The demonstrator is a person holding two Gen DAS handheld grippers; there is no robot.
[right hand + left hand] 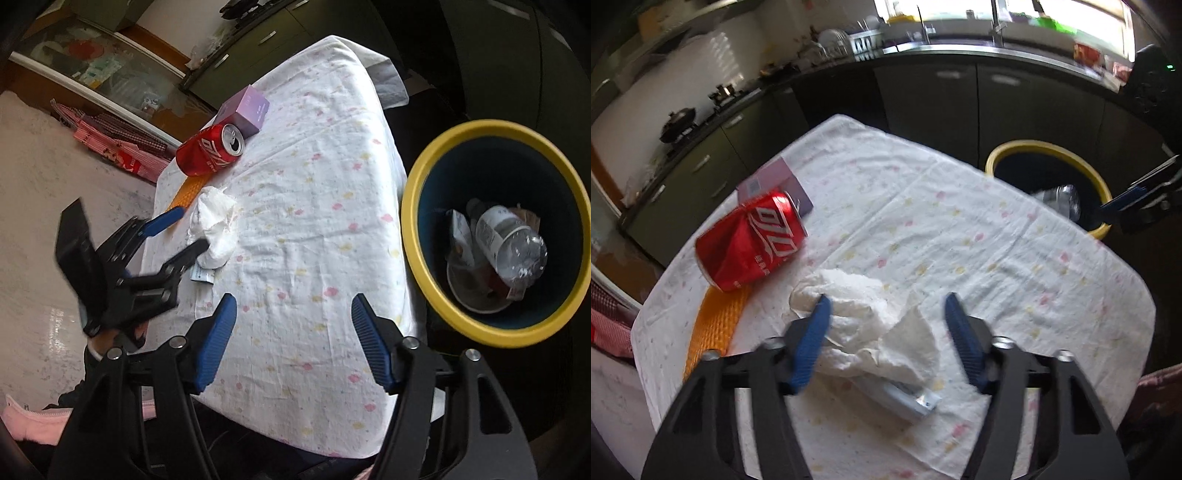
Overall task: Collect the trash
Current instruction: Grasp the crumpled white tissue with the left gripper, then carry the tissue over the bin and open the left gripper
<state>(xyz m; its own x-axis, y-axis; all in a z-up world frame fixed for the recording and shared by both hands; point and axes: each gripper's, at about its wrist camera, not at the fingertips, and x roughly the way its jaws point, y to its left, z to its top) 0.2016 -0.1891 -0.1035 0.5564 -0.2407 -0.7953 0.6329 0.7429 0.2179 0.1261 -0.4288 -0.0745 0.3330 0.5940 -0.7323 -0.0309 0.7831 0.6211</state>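
A crumpled white tissue (871, 325) lies on the cloth-covered table (960, 236). My left gripper (886, 306) is open, its blue fingers on either side of the tissue, low over it. A small silver-blue wrapper (912, 400) pokes out under the tissue. A dented red cola can (750, 240) lies on its side to the left. In the right wrist view the tissue (216, 225), the can (208, 149) and the left gripper (190, 230) show. My right gripper (293, 308) is open and empty above the table's near edge, beside the yellow-rimmed bin (417, 236).
A purple box (775, 181) stands behind the can, and an orange strip (716, 325) lies beside it. The bin (1049, 147) off the table's far right holds a plastic bottle (513, 243) and other trash. Kitchen cabinets (923, 96) run behind.
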